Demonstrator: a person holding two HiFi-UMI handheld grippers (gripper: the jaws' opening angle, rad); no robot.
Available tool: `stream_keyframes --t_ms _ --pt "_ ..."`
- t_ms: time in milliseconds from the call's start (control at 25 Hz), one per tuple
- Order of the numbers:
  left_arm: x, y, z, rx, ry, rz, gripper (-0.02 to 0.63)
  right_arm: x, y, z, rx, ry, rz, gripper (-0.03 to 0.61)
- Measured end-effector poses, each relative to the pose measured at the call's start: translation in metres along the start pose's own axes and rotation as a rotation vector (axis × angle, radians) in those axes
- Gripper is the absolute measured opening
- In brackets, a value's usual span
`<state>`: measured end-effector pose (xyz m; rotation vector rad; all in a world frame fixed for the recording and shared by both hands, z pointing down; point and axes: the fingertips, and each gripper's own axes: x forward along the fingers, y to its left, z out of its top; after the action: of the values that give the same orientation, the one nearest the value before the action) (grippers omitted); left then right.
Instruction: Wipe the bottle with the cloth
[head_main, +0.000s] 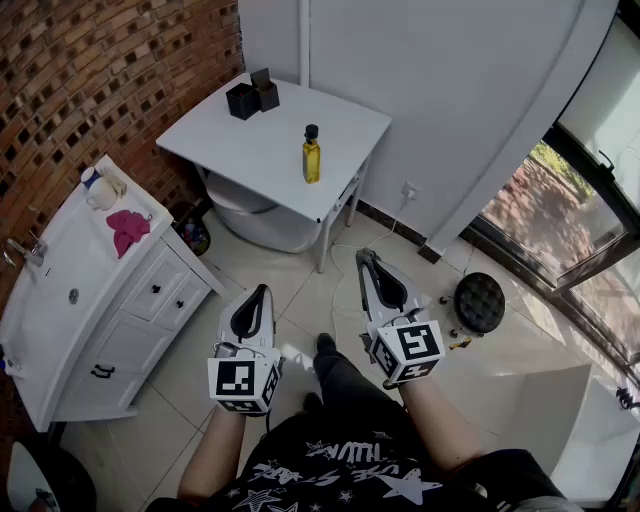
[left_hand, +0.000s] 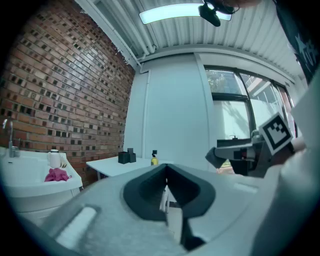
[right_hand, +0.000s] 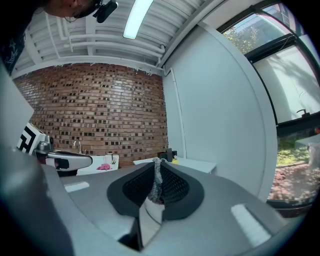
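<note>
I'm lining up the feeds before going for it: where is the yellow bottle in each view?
Head view: bottle stands upper centre, on the white table.
Left gripper view: bottle small, centre, just above the jaw tips.
Right gripper view: bottle only a yellow sliver, right of the grey fuzzy strip pinched in the hand-held gripper.
Shared landmark: the black boxes on that table, left of the bottle in every view.

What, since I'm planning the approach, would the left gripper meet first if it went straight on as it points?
Likely the near edge of the white square table, past the shut left gripper; the yellow bottle with black cap stands farther back on it. Depth is hard to judge.
</note>
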<state>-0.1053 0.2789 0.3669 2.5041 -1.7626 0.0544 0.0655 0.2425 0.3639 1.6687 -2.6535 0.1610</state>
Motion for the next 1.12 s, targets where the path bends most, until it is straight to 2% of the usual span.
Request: stream_keyframes --t_ms 280,440,600,800,1120 --pt "0.052 0.016 -0.005 0.029 0.010 -0.012 0.005 0.059 -0.030 0.007 -0.026 -0.036 0.009 0.037" --pt "0.111 0.023 -0.014 0.021 0.031 -0.025 0.005 0.113 -0.063 0.014 -0.037 -0.061 0.007 0.037" --pt "0.177 0.038 0.000 0.018 0.019 -0.026 0.005 0.178 -0.089 0.025 -0.054 -0.052 0.046 0.037" --pt "0.240 0.051 -0.001 0.035 0.033 -0.027 0.005 0.240 -0.098 0.036 -0.106 -0.021 0.155 0.037" --pt "0.296 0.085 -0.002 0.042 0.067 0.041 0.005 0.302 -0.068 0.046 -0.199 0.030 0.377 0.037"
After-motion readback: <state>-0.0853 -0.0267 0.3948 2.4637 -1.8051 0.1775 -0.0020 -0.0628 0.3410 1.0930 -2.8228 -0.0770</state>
